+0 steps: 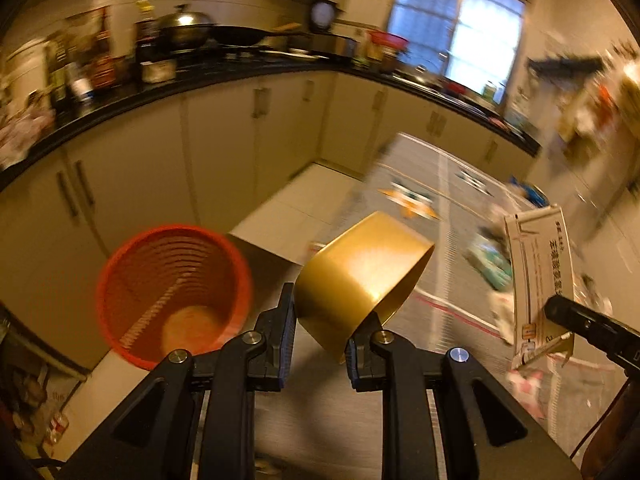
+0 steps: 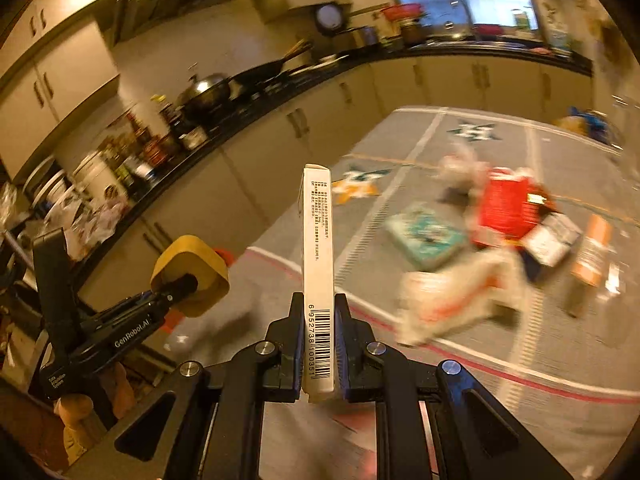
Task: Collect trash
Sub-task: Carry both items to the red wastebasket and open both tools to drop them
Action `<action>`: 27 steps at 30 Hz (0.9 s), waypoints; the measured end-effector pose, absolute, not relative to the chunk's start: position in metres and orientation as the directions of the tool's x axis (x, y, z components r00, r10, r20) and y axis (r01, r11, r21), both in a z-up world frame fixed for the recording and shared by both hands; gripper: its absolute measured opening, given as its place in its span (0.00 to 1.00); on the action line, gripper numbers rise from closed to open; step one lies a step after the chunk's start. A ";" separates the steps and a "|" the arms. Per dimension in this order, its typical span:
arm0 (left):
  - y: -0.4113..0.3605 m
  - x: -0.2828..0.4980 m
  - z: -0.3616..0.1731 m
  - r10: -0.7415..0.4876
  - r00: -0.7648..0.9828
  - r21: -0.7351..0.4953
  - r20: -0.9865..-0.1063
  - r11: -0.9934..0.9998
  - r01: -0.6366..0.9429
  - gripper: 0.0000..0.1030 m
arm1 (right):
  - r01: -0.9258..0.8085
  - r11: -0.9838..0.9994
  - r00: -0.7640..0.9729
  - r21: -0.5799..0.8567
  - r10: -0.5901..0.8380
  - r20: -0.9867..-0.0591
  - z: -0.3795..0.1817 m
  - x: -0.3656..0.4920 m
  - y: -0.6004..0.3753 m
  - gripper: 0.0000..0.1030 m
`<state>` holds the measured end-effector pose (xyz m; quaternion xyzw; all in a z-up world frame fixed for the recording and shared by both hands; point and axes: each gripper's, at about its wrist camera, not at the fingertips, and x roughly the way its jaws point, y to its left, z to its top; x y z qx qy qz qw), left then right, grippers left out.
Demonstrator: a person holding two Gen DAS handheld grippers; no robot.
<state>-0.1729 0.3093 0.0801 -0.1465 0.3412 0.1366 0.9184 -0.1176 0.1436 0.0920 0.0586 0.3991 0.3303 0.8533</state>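
Note:
My left gripper point(image 1: 320, 332) holds a gold paper bowl point(image 1: 360, 276) between its fingers, tilted, in the air just right of the orange waste basket point(image 1: 172, 296) on the floor. The bowl also shows in the right wrist view point(image 2: 190, 274). My right gripper point(image 2: 318, 336) is shut on a flat white carton point(image 2: 317, 272) with a barcode, held upright. The same carton shows at the right of the left wrist view point(image 1: 540, 280). More trash lies on the grey mat point(image 2: 460, 152): a red packet point(image 2: 506, 204), a teal box point(image 2: 426, 236), white wrappers point(image 2: 460, 292), an orange carton point(image 2: 592, 252).
Cream kitchen cabinets point(image 1: 224, 148) with a black worktop run along the left and back, loaded with pans and bottles. A blue bag point(image 2: 592, 124) lies at the far edge of the mat. A window point(image 1: 460, 20) is at the back.

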 end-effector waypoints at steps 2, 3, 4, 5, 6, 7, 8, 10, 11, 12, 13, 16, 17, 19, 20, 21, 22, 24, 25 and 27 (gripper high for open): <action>0.338 -0.178 0.077 0.194 0.718 -0.171 -0.669 0.899 -0.402 0.19 | -0.557 0.742 0.420 0.373 0.639 -0.645 0.092 -0.113 0.179 0.14; 0.356 -0.180 0.074 0.219 0.704 -0.169 -0.675 0.883 -0.437 0.19 | -0.572 0.729 0.402 0.377 0.649 -0.646 0.092 -0.111 0.192 0.14; 0.374 -0.182 0.069 0.238 0.689 -0.172 -0.684 0.866 -0.469 0.19 | -0.588 0.713 0.382 0.382 0.661 -0.646 0.091 -0.110 0.207 0.14; 0.385 -0.183 0.066 0.246 0.682 -0.175 -0.689 0.857 -0.485 0.19 | -0.605 0.695 0.358 0.387 0.673 -0.647 0.090 -0.108 0.225 0.14; 0.403 -0.184 0.060 0.256 0.670 -0.181 -0.697 0.841 -0.510 0.19 | -0.627 0.673 0.329 0.392 0.685 -0.650 0.088 -0.106 0.248 0.14; 0.415 -0.183 0.056 0.262 0.660 -0.186 -0.704 0.829 -0.527 0.19 | -0.639 0.661 0.315 0.392 0.691 -0.651 0.087 -0.105 0.261 0.14; 0.427 -0.183 0.052 0.267 0.650 -0.190 -0.711 0.817 -0.544 0.19 | -0.654 0.648 0.299 0.391 0.696 -0.653 0.084 -0.104 0.277 0.14; 0.448 -0.182 0.042 0.272 0.635 -0.195 -0.723 0.801 -0.566 0.19 | -0.677 0.621 0.263 0.396 0.706 -0.658 0.077 -0.100 0.311 0.14; 0.455 -0.181 0.039 0.274 0.626 -0.194 -0.730 0.796 -0.574 0.19 | -0.686 0.605 0.235 0.405 0.711 -0.663 0.072 -0.097 0.332 0.14; 0.462 -0.179 0.035 0.276 0.617 -0.190 -0.737 0.791 -0.581 0.19 | -0.689 0.599 0.222 0.408 0.710 -0.668 0.067 -0.094 0.345 0.14; 0.468 -0.178 0.032 0.278 0.610 -0.189 -0.742 0.786 -0.588 0.19 | -0.695 0.595 0.210 0.404 0.705 -0.678 0.060 -0.091 0.362 0.14; 0.479 -0.180 0.023 0.273 0.594 -0.198 -0.757 0.770 -0.606 0.20 | -0.696 0.595 0.178 0.403 0.686 -0.705 0.041 -0.083 0.396 0.14; 0.482 -0.181 0.021 0.274 0.592 -0.203 -0.758 0.763 -0.613 0.20 | -0.690 0.595 0.160 0.411 0.680 -0.716 0.031 -0.078 0.408 0.14; 0.484 -0.184 0.018 0.273 0.589 -0.212 -0.760 0.753 -0.622 0.27 | -0.684 0.597 0.142 0.419 0.673 -0.726 0.021 -0.073 0.422 0.15; 0.486 -0.183 0.016 0.263 0.589 -0.223 -0.764 0.749 -0.624 0.32 | -0.682 0.600 0.139 0.420 0.669 -0.730 0.016 -0.072 0.426 0.15; 0.488 -0.186 0.015 0.253 0.598 -0.246 -0.760 0.740 -0.626 0.39 | -0.678 0.601 0.134 0.422 0.666 -0.734 0.012 -0.071 0.429 0.18; 0.488 -0.188 0.015 0.253 0.602 -0.254 -0.758 0.735 -0.629 0.40 | -0.676 0.600 0.128 0.427 0.666 -0.735 0.010 -0.070 0.429 0.26; 0.488 -0.192 0.016 0.259 0.603 -0.257 -0.754 0.729 -0.634 0.41 | -0.678 0.606 0.143 0.416 0.664 -0.734 0.011 -0.073 0.426 0.39; 0.486 -0.193 0.017 0.261 0.604 -0.256 -0.753 0.729 -0.635 0.43 | -0.681 0.610 0.155 0.406 0.661 -0.734 0.013 -0.074 0.422 0.43; 0.486 -0.196 0.019 0.268 0.605 -0.256 -0.750 0.725 -0.639 0.45 | -0.681 0.619 0.173 0.392 0.655 -0.735 0.016 -0.075 0.413 0.43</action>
